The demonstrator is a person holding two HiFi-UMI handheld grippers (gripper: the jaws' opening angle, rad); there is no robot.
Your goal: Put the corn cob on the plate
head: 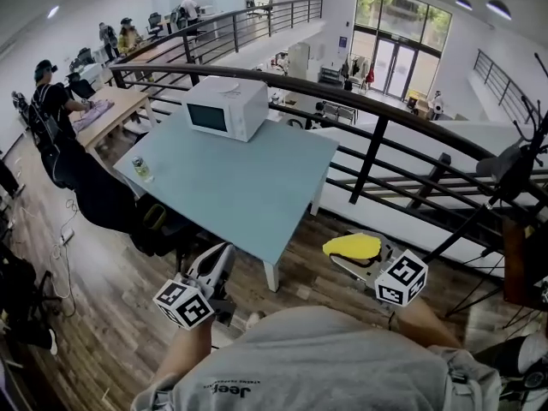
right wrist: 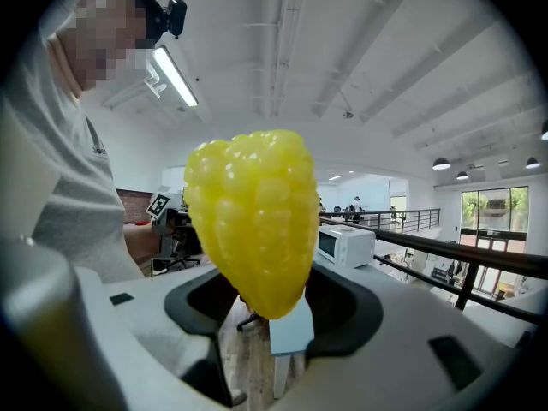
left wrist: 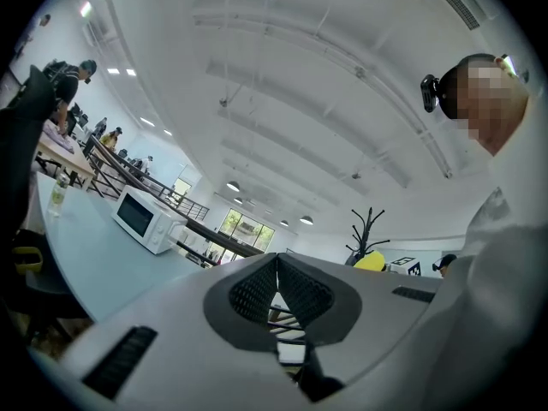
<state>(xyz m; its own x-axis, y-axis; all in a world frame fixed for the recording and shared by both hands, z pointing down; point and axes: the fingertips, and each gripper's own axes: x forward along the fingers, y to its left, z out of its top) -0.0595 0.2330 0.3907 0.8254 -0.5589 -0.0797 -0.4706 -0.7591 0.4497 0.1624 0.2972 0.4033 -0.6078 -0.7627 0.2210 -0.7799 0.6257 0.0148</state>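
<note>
Fingers (right wrist: 342,306) of your right gripper (head: 356,259) are clamped on the corn cob (right wrist: 253,221), which stands up out of the jaws, its rounded end filling much of the right gripper view. In your head view it is the yellow lump carried ahead of your right forearm, over the wooden floor (head: 111,332) and just off the table (head: 248,195). Your left gripper (left wrist: 276,268) has its ribbed pads pressed together at the tips with nothing between them. Ahead of you the pale blue table points its near corner and white leg (head: 271,276) toward you, between the two grippers. A white microwave (head: 227,107) sits at the table's far end, and a small bottle (head: 141,170) stands near its left edge, well apart from the microwave. A dark chair (head: 107,199) is drawn up against the table's left side. Beyond the table runs a black railing (head: 377,135), with a tripod stand (head: 514,165) off to your right. You hold both grippers low and close to your body, the left one roughly level, the right one tipped slightly downward.
</note>
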